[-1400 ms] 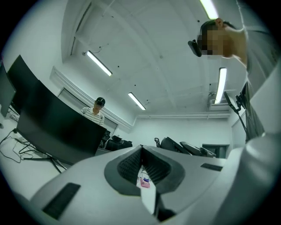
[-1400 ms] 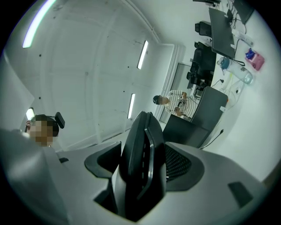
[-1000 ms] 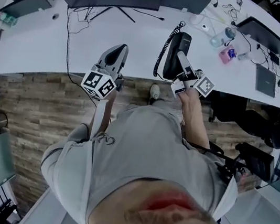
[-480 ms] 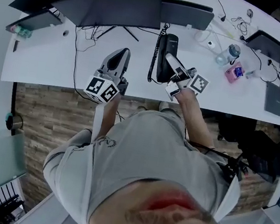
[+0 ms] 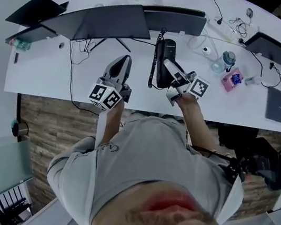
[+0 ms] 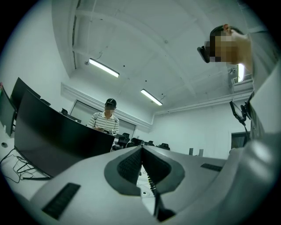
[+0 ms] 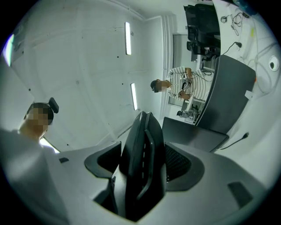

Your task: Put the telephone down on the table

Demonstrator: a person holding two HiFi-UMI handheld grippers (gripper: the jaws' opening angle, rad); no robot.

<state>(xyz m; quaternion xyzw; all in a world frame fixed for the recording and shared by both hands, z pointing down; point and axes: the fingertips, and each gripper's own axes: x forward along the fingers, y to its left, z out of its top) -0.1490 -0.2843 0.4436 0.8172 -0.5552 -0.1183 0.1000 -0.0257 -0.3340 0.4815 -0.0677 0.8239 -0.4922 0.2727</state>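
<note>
head view: a person leans over a curved white worktop [image 5: 40, 74] with one pair of tongs in each hand. the right tongs [image 5: 170, 67] reach over the black telephone base [image 5: 166, 52], which lies on the worktop just in front of the dark monitors [image 5: 100, 19], its coiled cord [image 5: 152, 66] running down its left side. the left tongs [image 5: 123, 61] hang above bare worktop to the left of the cord, apart from the telephone. further right stand a water bottle [image 5: 227, 60], a pink pack [image 5: 232, 78] and a closed laptop [image 5: 279, 105].

left gripper view: the left tongs [image 6: 141, 151] point up into the room, their two dark pads pressed together with nothing between them. a person in a striped shirt [image 6: 106, 122] stands behind a monitor [image 6: 52, 140].

right gripper view: the right tongs [image 7: 144, 154] are clamped on the black telephone handset [image 7: 140, 176], which stands upright between the pads and sticks out past their tips. the view shows the ceiling and its strip lights [image 7: 127, 38], so whether the handset touches the worktop cannot be told.
</note>
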